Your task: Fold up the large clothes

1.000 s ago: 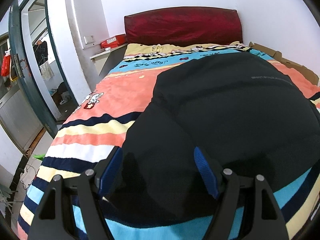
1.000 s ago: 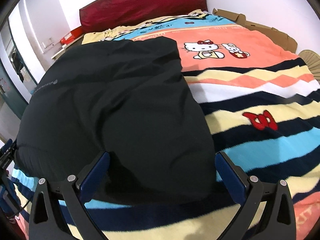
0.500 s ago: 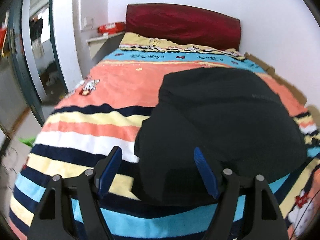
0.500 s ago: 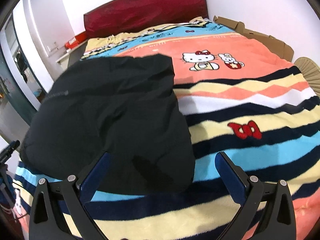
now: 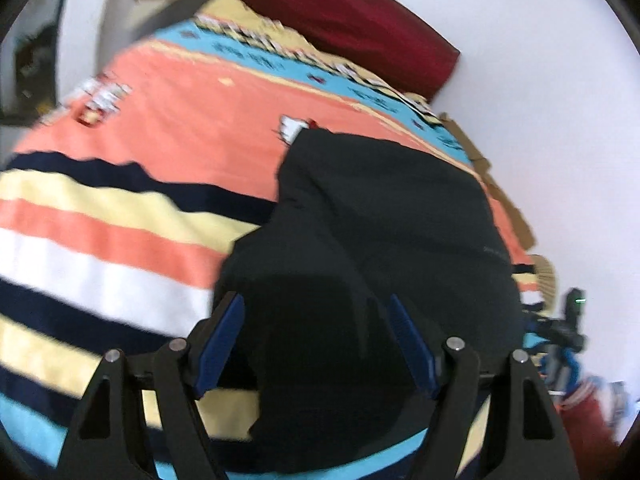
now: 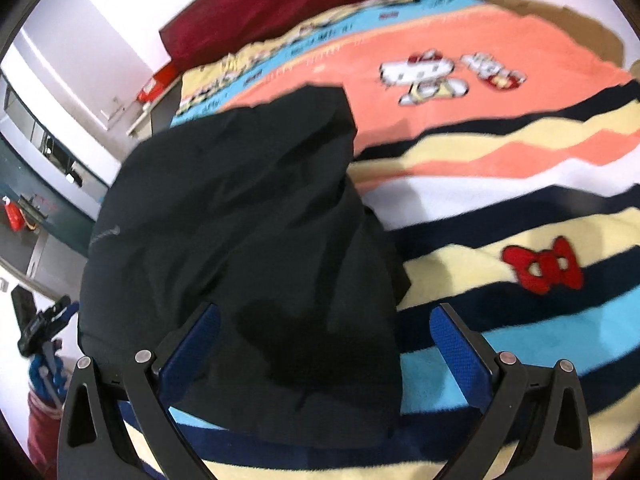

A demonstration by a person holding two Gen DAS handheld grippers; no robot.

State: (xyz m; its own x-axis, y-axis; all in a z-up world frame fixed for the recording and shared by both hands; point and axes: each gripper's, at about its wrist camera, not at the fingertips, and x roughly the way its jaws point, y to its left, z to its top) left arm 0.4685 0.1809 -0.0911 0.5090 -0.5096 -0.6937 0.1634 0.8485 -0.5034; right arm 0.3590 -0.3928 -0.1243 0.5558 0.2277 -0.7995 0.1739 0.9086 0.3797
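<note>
The large black cloth garment [image 5: 384,240] looks matt and smooth, softly creased. Under it, the striped fleece blanket [image 6: 500,208] has a fuzzy, napped pile. The dark red headboard cushion [image 5: 344,16] shows a faint sheen. Each hand-held gripper, left [image 5: 316,340] and right [image 6: 326,350], has matt black plastic arms, textured blue pads [image 6: 460,356] and shiny metal rivets [image 5: 455,343].

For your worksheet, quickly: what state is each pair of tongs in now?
Left tongs: open, holding nothing.
Right tongs: open, holding nothing.
</note>
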